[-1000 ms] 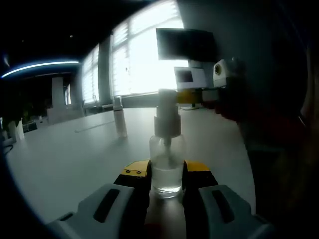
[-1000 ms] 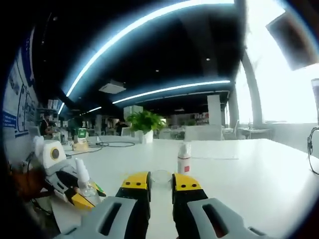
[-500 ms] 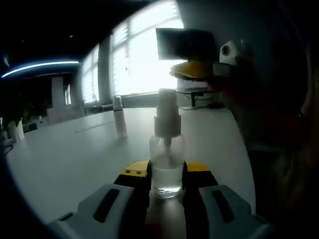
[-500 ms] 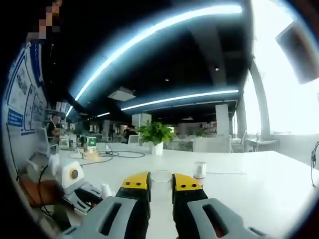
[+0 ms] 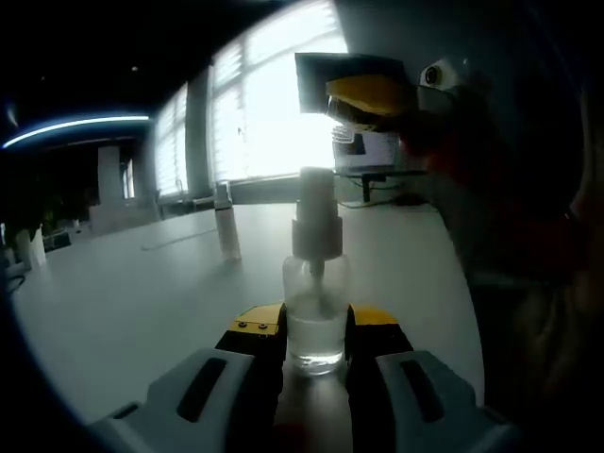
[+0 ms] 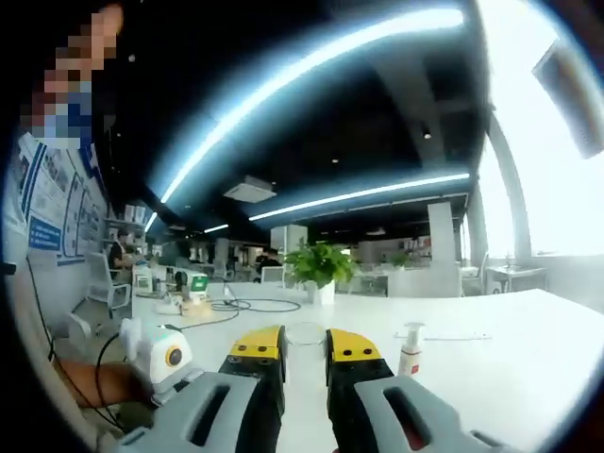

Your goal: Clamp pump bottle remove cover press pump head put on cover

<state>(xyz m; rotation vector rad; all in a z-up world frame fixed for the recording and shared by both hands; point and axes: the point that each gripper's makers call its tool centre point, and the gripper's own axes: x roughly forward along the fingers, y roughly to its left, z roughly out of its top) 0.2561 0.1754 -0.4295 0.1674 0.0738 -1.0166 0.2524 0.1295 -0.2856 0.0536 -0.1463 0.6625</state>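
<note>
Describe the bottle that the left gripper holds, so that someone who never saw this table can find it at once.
On the wide white table before the bright windows, look at the near edge, where the left gripper has its yellow-tipped jaws shut on a small clear pump bottle. It has a white pump head and no cover. The other bottle, slimmer, stands apart farther back.

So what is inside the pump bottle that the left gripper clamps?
The pump bottle holds clear liquid in its lower part, with the pump tube reaching down into it. The left gripper covers the lowest sides, so the bottom edge is hidden.
</note>
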